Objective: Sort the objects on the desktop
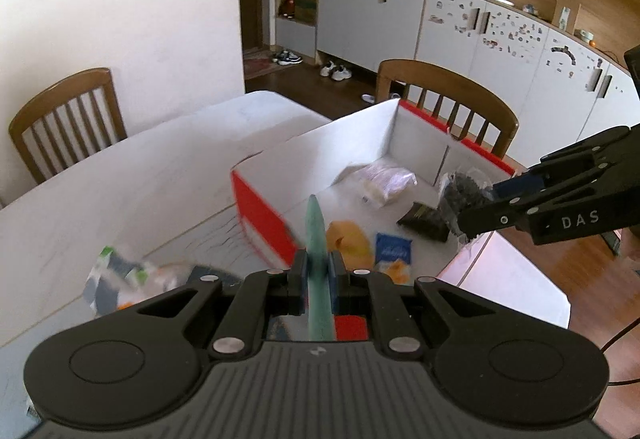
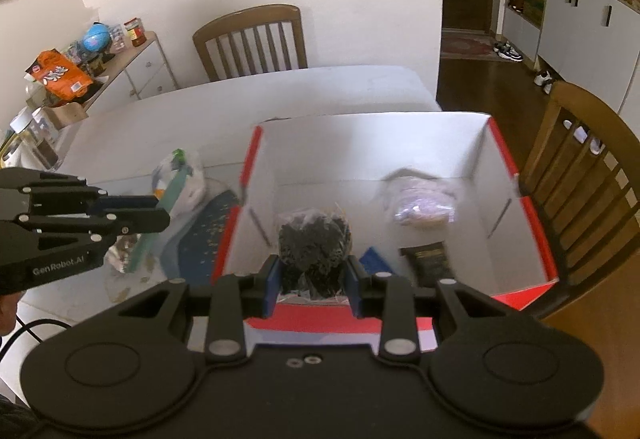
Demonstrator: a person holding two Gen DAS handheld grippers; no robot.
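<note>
My left gripper (image 1: 319, 273) is shut on a flat teal packet (image 1: 319, 255), held edge-on above the near left wall of the red-and-white box (image 1: 260, 215); it also shows in the right wrist view (image 2: 160, 207). My right gripper (image 2: 312, 275) is shut on a clear bag of dark bits (image 2: 312, 239) and holds it over the box's near wall (image 2: 320, 323); the bag also shows in the left wrist view (image 1: 460, 195). Inside the box lie a pale purple bag (image 2: 420, 207), a black packet (image 2: 432, 263), a blue packet (image 1: 394, 249) and an orange packet (image 1: 348, 239).
A white table (image 1: 120, 179) holds the box. Loose plastic bags (image 2: 180, 175) and a blue patterned packet (image 2: 204, 235) lie on the table left of the box. Wooden chairs (image 2: 252, 39) stand behind and to the right (image 2: 588, 175). A sideboard with snacks (image 2: 64, 75) is far left.
</note>
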